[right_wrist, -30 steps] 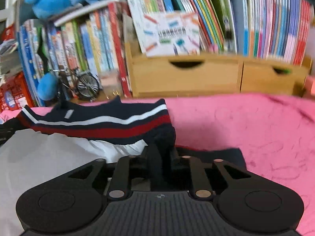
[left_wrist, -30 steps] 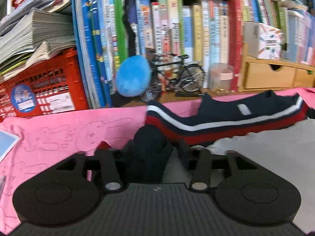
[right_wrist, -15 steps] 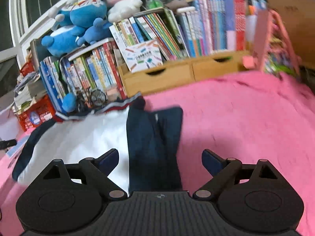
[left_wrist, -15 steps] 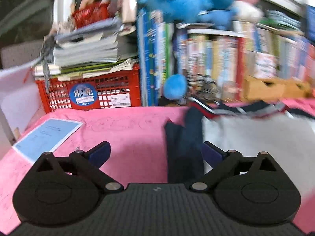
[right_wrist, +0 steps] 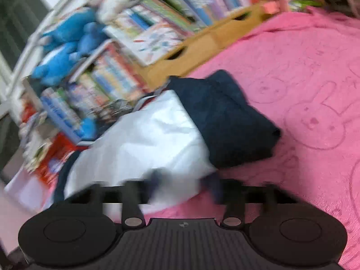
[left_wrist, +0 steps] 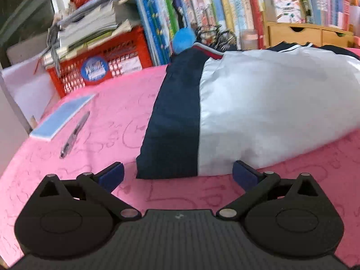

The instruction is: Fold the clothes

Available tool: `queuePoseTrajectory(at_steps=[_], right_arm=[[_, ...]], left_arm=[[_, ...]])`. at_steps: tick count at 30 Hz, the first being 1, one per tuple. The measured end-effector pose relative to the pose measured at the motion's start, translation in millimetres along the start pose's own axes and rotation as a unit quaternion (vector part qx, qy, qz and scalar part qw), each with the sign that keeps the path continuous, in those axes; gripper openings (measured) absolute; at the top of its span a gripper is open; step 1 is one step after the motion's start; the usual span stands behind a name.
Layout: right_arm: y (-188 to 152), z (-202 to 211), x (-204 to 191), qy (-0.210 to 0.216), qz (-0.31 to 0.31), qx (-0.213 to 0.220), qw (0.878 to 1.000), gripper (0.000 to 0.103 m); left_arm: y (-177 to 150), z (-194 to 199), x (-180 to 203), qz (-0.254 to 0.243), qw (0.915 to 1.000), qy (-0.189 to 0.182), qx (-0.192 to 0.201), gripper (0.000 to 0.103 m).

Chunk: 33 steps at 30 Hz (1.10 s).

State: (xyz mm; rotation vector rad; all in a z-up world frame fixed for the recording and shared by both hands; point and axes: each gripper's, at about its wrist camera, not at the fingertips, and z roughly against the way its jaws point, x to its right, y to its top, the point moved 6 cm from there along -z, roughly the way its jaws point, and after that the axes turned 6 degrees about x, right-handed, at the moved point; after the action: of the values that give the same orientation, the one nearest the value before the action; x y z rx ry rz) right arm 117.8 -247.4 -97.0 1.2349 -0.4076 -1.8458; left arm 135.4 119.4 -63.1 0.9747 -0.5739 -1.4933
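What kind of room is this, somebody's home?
Probably a child's bedroom or study at home: rows of books, blue plush toys on top of them, and a pink bunny-print cloth where a jacket lies.

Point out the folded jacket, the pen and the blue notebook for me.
folded jacket (left_wrist: 270,103): left wrist view, on its white panel.
pen (left_wrist: 74,136): left wrist view, mid-barrel, lying on the pink cloth.
blue notebook (left_wrist: 61,118): left wrist view, centre of its cover.
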Motion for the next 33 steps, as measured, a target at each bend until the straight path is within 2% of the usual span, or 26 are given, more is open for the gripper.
queuePoseTrajectory(at_steps=[2, 3, 8, 11, 15, 17, 18, 19, 20, 21, 23, 26, 27, 28, 29, 30, 32, 33], right_arm=[[5.0, -6.0, 14.4, 0.013, -0.056, -0.007, 0.998, 0.010], [8.0, -5.7, 20.2, 0.017, -0.064, -0.005, 0.998, 0.009], [35.9, 7.0, 33.8, 0.002, -0.017, 0.032, 0.999, 0.009], [52.0, 0.0, 47.0, -0.006, -0.034, 0.029, 0.999, 0.009], [57.9, 0.2, 65.8, -0.007, -0.056, 0.026, 0.998, 0.012], [56.0, 7.5, 72.5, -0.002, -0.043, 0.026, 0.999, 0.018], [56.0, 12.1, 75.9, -0.006, -0.032, 0.030, 0.999, 0.032], [56.6, 15.4, 78.1, -0.012, -0.020, 0.032, 0.999, 0.053], [57.3, 17.1, 80.0, -0.019, -0.010, 0.034, 0.999, 0.063], [57.9, 18.2, 81.4, -0.022, -0.001, 0.036, 0.999, 0.068], [58.2, 13.2, 76.8, -0.012, 0.008, 0.034, 0.999, 0.072], [58.9, -5.2, 63.4, -0.007, 0.011, 0.038, 0.999, 0.075], [59.1, -11.8, 59.2, -0.007, 0.009, 0.040, 0.999, 0.071], [59.3, -16.5, 57.4, -0.011, 0.002, 0.037, 0.999, 0.051], [59.6, -21.2, 55.6, -0.016, -0.005, 0.035, 0.999, 0.040], [59.5, -24.2, 54.0, -0.016, -0.014, 0.033, 0.999, 0.025], [57.4, -18.0, 51.6, 0.008, -0.037, 0.028, 0.999, 0.019], [56.1, -11.7, 47.6, 0.014, -0.028, 0.030, 0.999, 0.015]], left_arm=[[0.0, -3.0, -2.8, -0.010, 0.9999, 0.005, 0.006, 0.103], [-1.2, -3.2, -3.9, -0.008, 0.9999, 0.005, 0.006, 0.103], [-6.9, -4.0, -9.9, 0.008, 1.0000, -0.002, 0.005, 0.103], [-8.5, -3.0, -13.3, 0.015, 0.9999, -0.002, 0.004, 0.103], [-12.9, 0.1, -24.9, 0.006, 0.9997, 0.022, 0.008, 0.103], [-15.8, 2.1, -32.9, 0.007, 0.9996, 0.028, 0.002, 0.103], [-17.1, 3.6, -37.2, 0.009, 0.9995, 0.031, -0.002, 0.103], [-18.1, 5.9, -41.0, 0.011, 0.9991, 0.040, -0.007, 0.103], [-18.9, 9.1, -44.2, 0.010, 0.9986, 0.052, -0.009, 0.103], [-18.9, 13.9, -46.0, 0.009, 0.9981, 0.060, -0.006, 0.103], [-15.3, 25.6, -43.4, 0.016, 0.9984, 0.053, 0.010, 0.103], [-3.8, 38.4, -25.4, 0.019, 0.9991, 0.019, 0.033, 0.103], [0.4, 41.7, -18.5, 0.016, 0.9990, 0.008, 0.040, 0.103], [4.3, 42.9, -11.1, 0.010, 0.9989, 0.002, 0.046, 0.103], [7.9, 43.5, -3.9, 0.002, 0.9986, -0.001, 0.052, 0.103], [11.2, 42.9, 1.9, -0.003, 0.9985, -0.002, 0.055, 0.103], [17.5, 41.2, 12.0, -0.009, 0.9981, -0.007, 0.061, 0.103], [20.9, 40.9, 16.6, -0.006, 0.9978, -0.015, 0.065, 0.103]])
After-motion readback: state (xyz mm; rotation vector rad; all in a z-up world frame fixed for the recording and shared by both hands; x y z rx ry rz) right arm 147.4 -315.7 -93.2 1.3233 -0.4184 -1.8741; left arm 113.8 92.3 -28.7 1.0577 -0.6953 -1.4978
